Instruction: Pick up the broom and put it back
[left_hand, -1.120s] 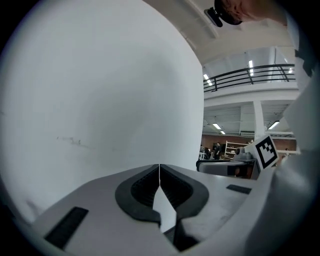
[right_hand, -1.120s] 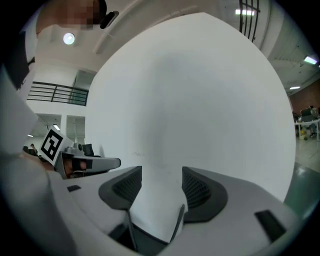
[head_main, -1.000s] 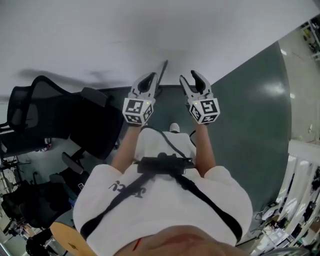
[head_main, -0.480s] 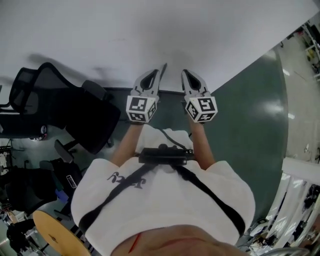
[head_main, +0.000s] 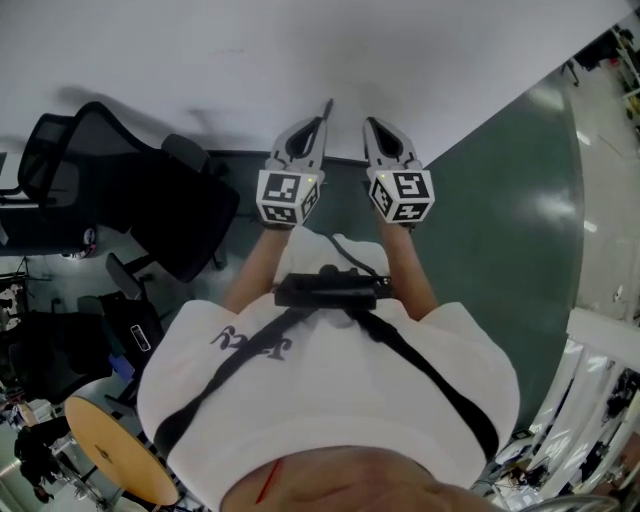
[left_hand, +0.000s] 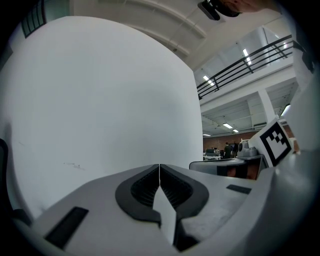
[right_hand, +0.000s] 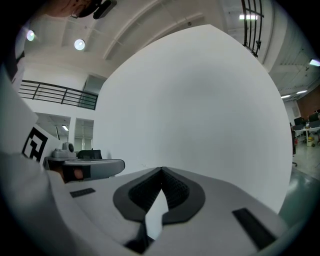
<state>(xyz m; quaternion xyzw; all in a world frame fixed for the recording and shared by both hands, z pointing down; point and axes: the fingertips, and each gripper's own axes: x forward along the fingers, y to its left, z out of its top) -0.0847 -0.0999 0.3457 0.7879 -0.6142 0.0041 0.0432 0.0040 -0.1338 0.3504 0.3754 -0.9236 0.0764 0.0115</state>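
Observation:
A thin dark rod (head_main: 325, 112), which looks like the broom's handle, stands against the white wall (head_main: 300, 50) between my two grippers; its lower part and the broom head are hidden. My left gripper (head_main: 313, 124) is just left of the rod, jaws shut and tips meeting with nothing between them (left_hand: 159, 167). My right gripper (head_main: 371, 124) is a little right of the rod. Its jaws have just been closing and are now shut on nothing (right_hand: 161, 170). Both grippers point level at the bare wall. Neither gripper view shows the rod.
A black office chair (head_main: 120, 190) stands at the left by the wall. Dark green floor (head_main: 500, 200) runs off to the right. A round wooden stool (head_main: 120, 455) is at the lower left, with white railings (head_main: 600, 380) at the lower right.
The right gripper's jaws went from open to shut. Both grippers have shifted a little up the picture toward the wall, and the left one has drifted right.

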